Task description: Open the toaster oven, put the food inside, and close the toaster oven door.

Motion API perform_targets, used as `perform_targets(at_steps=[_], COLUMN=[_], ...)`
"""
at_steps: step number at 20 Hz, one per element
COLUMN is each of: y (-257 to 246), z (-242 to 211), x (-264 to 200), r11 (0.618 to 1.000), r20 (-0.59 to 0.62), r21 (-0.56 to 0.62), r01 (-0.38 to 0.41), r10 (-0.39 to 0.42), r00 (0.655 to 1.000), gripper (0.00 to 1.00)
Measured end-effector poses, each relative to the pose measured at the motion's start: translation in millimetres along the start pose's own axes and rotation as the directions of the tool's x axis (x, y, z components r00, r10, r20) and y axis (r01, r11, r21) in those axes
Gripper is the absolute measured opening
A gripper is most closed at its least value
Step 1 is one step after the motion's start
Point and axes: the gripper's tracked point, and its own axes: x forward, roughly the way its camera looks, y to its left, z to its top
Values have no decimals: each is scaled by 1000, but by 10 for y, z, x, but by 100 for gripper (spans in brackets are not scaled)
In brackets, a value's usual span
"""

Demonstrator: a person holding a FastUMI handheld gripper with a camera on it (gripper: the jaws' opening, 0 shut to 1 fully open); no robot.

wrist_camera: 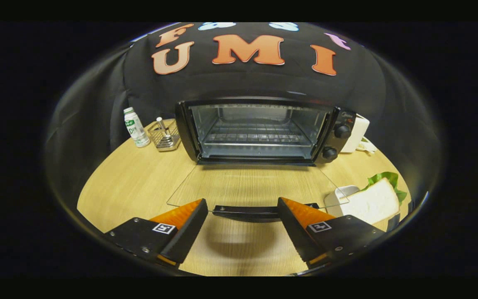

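My tongs (242,207) are released, fingers spread wide and gripping nothing. The door handle (245,212) lies crosswise between the fingertips, and I cannot tell whether either finger touches it. The glass door (255,185) is folded down flat over the desk (139,182), reaching from the handle back to the toaster oven (259,131). The oven stands open at the desk's far edge, with a wire rack (255,137) inside and two knobs (336,142) down its right side; there is small writing above the knobs, too fine for me to read. Near the desk's right edge, just beyond my right finger, the sandwich (374,202) with green lettuce (386,179) sits on a white dish (340,195). At the far left corner I see a small bottle (135,128) with a green label, lettering unclear, beside a wire holder (165,135). A white box (357,133) stands behind the oven's right side
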Motion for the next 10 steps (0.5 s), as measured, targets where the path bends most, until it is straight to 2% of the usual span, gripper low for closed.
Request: perform_targets(at_steps=[3,10], y=[38,27], z=[-145,-157], x=[103,136], r11=[1000,1000], r20=[-45,-24], r21=[-13,-12], r01=[-1,-17], r10=[1,17], r00=[999,1000], gripper=[100,100])
